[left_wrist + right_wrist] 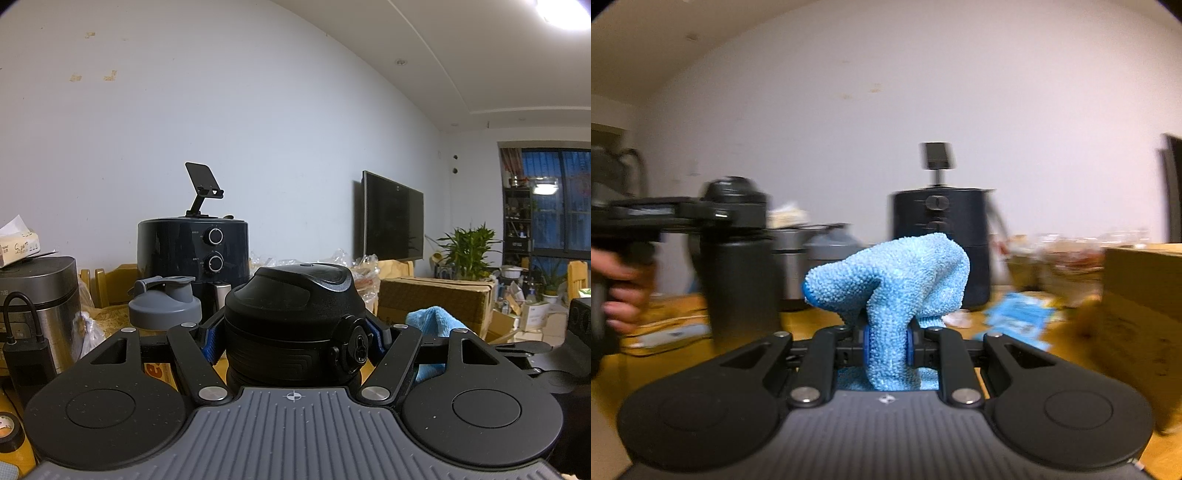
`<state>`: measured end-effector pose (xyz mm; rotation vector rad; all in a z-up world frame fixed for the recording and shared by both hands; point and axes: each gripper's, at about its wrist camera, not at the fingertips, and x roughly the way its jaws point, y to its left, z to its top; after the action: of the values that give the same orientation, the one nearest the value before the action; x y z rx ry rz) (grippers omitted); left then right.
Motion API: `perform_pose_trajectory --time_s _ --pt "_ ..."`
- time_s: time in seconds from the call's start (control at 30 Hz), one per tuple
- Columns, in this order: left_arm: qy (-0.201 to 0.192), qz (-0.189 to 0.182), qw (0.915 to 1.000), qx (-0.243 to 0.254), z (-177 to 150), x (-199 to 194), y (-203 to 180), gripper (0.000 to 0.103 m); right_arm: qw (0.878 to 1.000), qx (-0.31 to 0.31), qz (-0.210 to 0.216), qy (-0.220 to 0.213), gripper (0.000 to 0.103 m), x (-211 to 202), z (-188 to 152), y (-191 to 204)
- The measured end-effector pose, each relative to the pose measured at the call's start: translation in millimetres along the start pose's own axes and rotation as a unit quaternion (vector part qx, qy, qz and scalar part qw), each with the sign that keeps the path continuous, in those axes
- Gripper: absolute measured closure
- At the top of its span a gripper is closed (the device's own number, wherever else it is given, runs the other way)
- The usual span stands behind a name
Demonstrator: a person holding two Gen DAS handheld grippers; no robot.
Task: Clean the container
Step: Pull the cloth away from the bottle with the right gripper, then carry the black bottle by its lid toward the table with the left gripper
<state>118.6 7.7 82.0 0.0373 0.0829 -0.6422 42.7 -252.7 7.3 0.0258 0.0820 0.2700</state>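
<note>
At centre of your left view: your left gripper [291, 338] was clamped on the black bottle [291, 325], ribbed blue pads on its smooth domed cap.
Right tongs: your right gripper [888, 349] pinched the nubby blue cloth [890, 284], bunched upward.
Bottle from right view: upright cylinder [738, 258] at 9 o'clock of the cloth, apart from it.
Background: a rounded black air fryer [192, 254] at 11 o'clock.

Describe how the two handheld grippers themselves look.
Both match: the left gripper and right gripper have a ribbed grey body with a small crosshair mark, two round black discs, black linkage arms with silver pivot bolts, and blue finger pads.
</note>
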Motion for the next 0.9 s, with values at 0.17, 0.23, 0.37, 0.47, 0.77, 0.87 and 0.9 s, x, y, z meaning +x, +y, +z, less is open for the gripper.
perform_pose_trajectory --time_s 0.17,0.23,0.37,0.47,0.77,0.87,0.9 --pt "0.0 0.002 1.0 0.0 0.0 -0.7 -0.8 0.035 0.998 0.001 -0.058 0.004 0.089 1.4 -1.1 -5.0" --pt "0.0 0.003 1.0 0.001 -0.1 -0.7 -1.1 0.035 0.998 0.002 -0.059 0.007 0.089 1.7 -1.6 -7.2" --pt "-0.002 0.009 1.0 -0.002 -0.8 -1.4 -2.5 0.034 0.998 0.004 -0.055 0.011 0.089 1.7 -3.5 -9.0" --pt "-0.007 0.016 0.9998 -0.005 -2.2 -1.9 -4.7 0.033 0.999 0.006 -0.052 0.015 0.089 2.1 -3.7 -8.1" --pt "-0.034 0.063 0.9974 -0.004 -1.4 -5.1 -23.9 0.011 0.999 0.007 -0.048 0.02 0.089 5.2 -2.7 -6.9" --pt "-0.035 0.11 0.9933 0.005 0.5 -3.0 -34.8 0.011 0.999 0.007 -0.049 0.021 0.089 5.2 -2.7 -6.5" --pt "-0.033 0.124 0.9917 0.006 1.2 -2.1 -38.2 0.011 0.998 0.007 -0.05 0.021 0.089 5.2 -2.7 -6.3"
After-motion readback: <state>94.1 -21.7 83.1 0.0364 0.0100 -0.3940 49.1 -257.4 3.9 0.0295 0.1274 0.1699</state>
